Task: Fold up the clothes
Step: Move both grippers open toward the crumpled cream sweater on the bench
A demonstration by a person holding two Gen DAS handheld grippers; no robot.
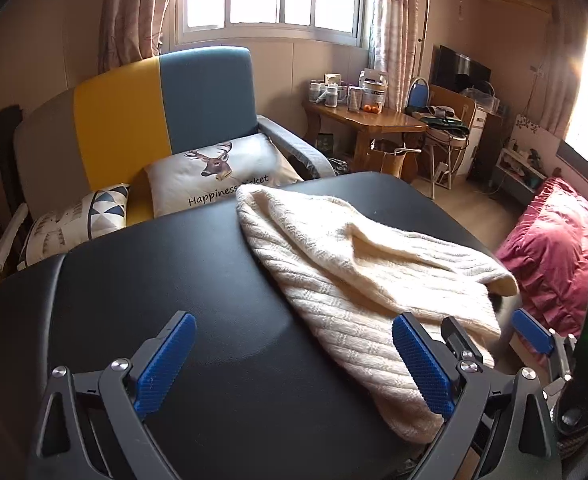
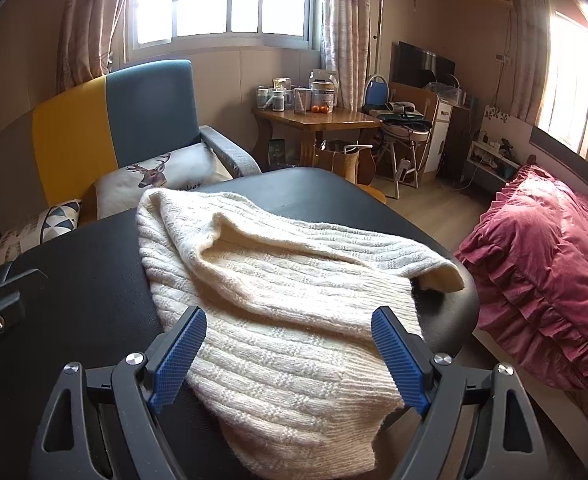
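Both tongs I hold spread wide, pinching nothing: left tongs [image 1: 294, 364] at bottom center over the black tabletop [image 1: 153, 280], right tongs [image 2: 287, 354] straddling the cream knit sweater [image 2: 277, 288], which lies rumpled mid-frame on the tabletop.

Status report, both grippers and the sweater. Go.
Left gripper open, empty, over black table. Right gripper open above cream sweater, lying rumpled. Nothing in the way.

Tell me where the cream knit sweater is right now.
The cream knit sweater lies crumpled on the black padded table, toward its right edge beside the red bedspread, just ahead of the open right hand-held gripper.
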